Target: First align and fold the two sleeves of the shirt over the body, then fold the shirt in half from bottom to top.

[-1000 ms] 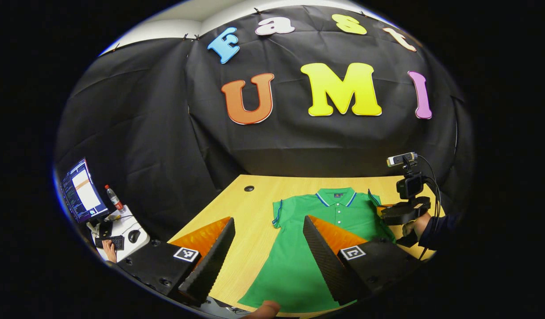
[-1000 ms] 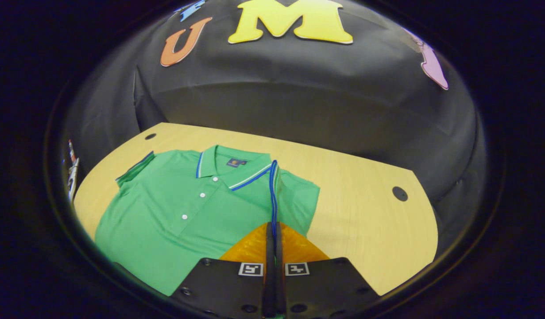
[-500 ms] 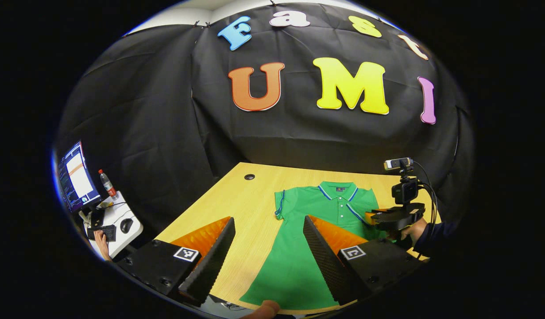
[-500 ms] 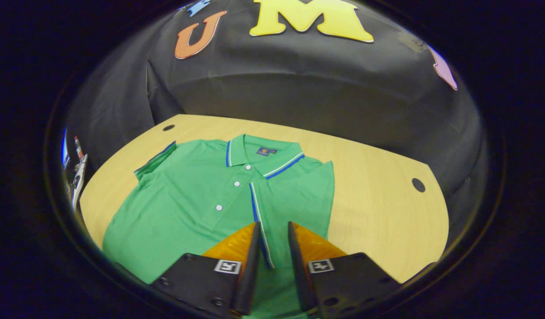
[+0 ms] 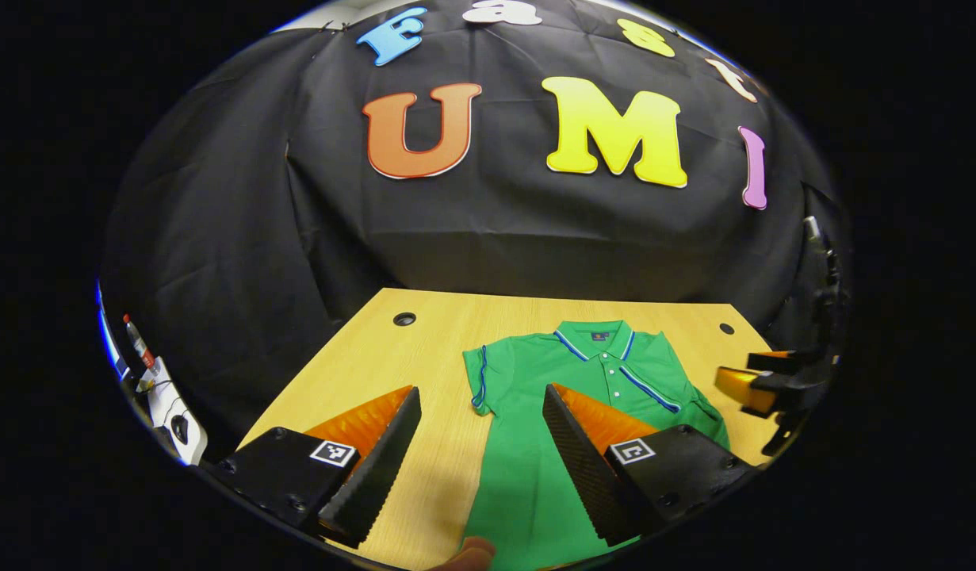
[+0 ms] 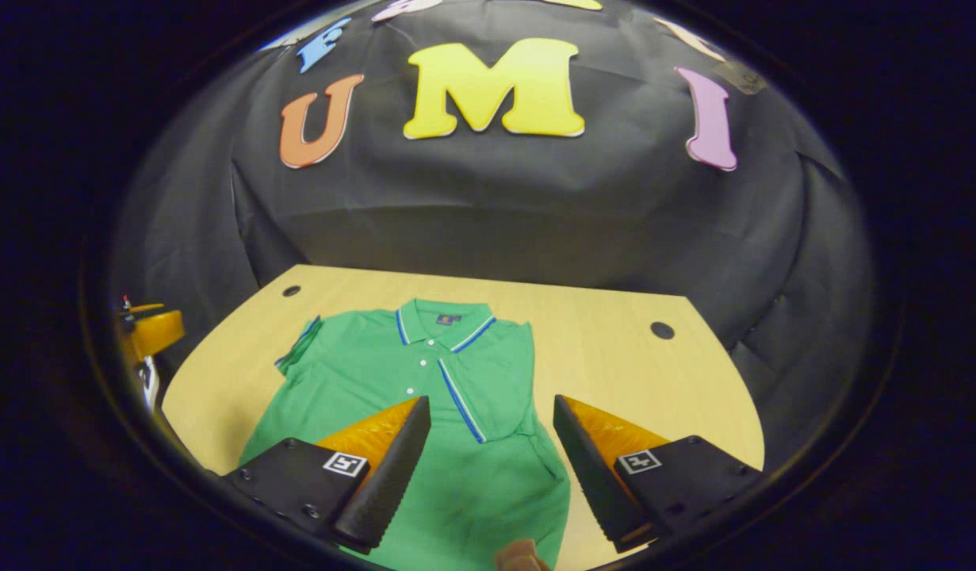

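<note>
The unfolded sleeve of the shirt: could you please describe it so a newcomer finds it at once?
On the wooden table lies a green polo shirt. Its unfolded sleeve sticks out sideways towards the table's grommet hole; the other sleeve is folded over the body.

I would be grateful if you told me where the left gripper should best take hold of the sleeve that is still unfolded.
Probably at the blue-trimmed cuff of the unfolded sleeve, coming from the shirt's outer side over bare table with the left gripper. That free edge lies flat, away from the body.
</note>
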A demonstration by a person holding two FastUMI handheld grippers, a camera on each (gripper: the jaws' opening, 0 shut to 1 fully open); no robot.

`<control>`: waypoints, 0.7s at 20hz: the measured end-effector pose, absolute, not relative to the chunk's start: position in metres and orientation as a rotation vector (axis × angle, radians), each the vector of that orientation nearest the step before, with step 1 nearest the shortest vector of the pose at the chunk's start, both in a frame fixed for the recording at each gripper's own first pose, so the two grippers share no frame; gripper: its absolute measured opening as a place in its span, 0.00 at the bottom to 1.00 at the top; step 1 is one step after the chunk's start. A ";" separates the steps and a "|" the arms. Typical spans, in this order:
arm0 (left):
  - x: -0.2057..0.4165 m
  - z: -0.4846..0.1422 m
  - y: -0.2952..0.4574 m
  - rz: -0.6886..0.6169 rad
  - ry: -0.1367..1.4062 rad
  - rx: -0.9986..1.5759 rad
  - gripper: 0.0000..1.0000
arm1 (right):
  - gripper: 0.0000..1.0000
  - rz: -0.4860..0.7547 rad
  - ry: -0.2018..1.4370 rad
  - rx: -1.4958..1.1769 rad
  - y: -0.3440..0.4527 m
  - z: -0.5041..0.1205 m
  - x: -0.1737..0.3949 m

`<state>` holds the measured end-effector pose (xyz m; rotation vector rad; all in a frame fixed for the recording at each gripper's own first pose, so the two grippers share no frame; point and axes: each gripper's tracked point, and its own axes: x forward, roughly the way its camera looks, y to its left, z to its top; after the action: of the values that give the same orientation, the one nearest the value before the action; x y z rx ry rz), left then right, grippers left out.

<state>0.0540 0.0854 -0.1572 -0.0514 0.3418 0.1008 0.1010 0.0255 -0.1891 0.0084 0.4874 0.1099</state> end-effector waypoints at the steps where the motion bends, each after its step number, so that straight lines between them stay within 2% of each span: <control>1: 0.069 -0.161 0.088 0.095 0.339 -0.050 1.00 | 0.98 0.105 0.468 0.023 0.026 -0.175 0.089; 5: 0.127 -0.191 0.100 0.099 0.367 -0.046 1.00 | 0.98 0.029 0.387 0.041 0.015 -0.123 0.057; 6: 0.140 -0.205 0.099 0.094 0.392 -0.052 1.00 | 1.00 0.013 0.377 0.050 0.014 -0.112 0.050; 9: 0.174 -0.243 0.092 0.064 0.482 -0.071 1.00 | 0.98 -0.028 0.334 0.081 0.015 -0.080 0.028; 14: 0.203 -0.301 0.092 0.075 0.622 -0.089 0.99 | 0.98 -0.168 0.192 0.066 -0.008 -0.016 -0.010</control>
<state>0.2035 0.0921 -0.3007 -0.0885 0.6217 0.0755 -0.0104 -0.0079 -0.0158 0.0664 0.1919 -0.1684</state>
